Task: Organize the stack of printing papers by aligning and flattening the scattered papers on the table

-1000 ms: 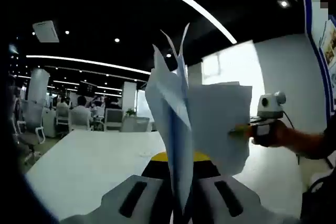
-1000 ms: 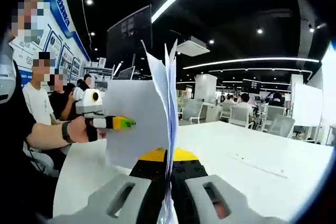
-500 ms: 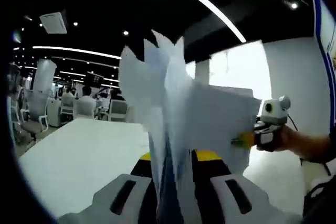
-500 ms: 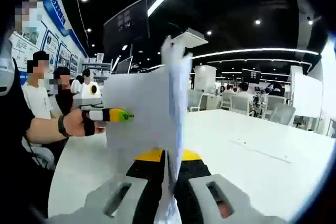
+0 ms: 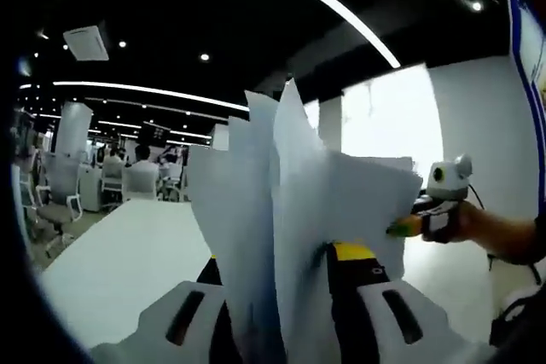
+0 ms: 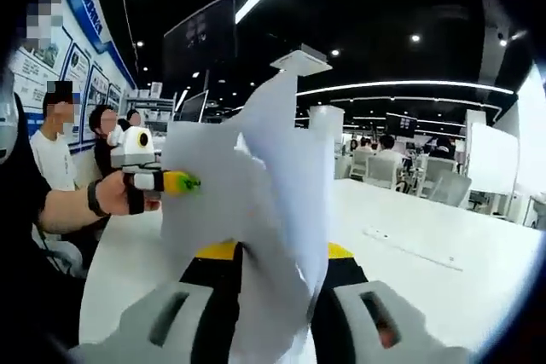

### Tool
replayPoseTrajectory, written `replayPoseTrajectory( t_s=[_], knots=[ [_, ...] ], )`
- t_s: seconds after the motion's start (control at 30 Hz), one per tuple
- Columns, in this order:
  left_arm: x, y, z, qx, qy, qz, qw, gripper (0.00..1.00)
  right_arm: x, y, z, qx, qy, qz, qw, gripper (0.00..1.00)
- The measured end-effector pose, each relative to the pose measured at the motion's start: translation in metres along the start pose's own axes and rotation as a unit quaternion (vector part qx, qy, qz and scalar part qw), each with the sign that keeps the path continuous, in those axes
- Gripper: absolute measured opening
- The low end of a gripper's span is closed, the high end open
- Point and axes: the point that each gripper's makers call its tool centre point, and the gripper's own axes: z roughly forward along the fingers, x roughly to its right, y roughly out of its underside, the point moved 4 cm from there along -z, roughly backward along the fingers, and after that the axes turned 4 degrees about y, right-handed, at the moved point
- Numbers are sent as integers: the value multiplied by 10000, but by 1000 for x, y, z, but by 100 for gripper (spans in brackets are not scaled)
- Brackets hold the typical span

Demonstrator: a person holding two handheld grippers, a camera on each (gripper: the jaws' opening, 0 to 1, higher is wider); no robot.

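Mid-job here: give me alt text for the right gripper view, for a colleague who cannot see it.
The right gripper holds a fanned, upright stack of white papers above a white table. The left gripper, in a person's hand, meets the stack's far edge.

White table (image 5: 128,253), long, smooth top, runs away toward the office chairs (image 5: 128,185) at its far end; surface reflects the ceiling lights. In the right gripper view the same table (image 6: 444,253) carries a thin, pale strip-like thing (image 6: 405,247) lying flat well out on the top; what it is cannot be told
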Motion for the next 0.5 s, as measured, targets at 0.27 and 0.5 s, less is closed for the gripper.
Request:
replayPoseTrajectory(
  t_s=[0.27,0.5],
  knots=[
    [10,-29,8,145,321,263,9990,27,10,-26,-8,315,114,-83,9994,0],
    [16,-52,18,426,405,397,9975,9,2,-40,-6,692,50,145,9975,0]
  ],
)
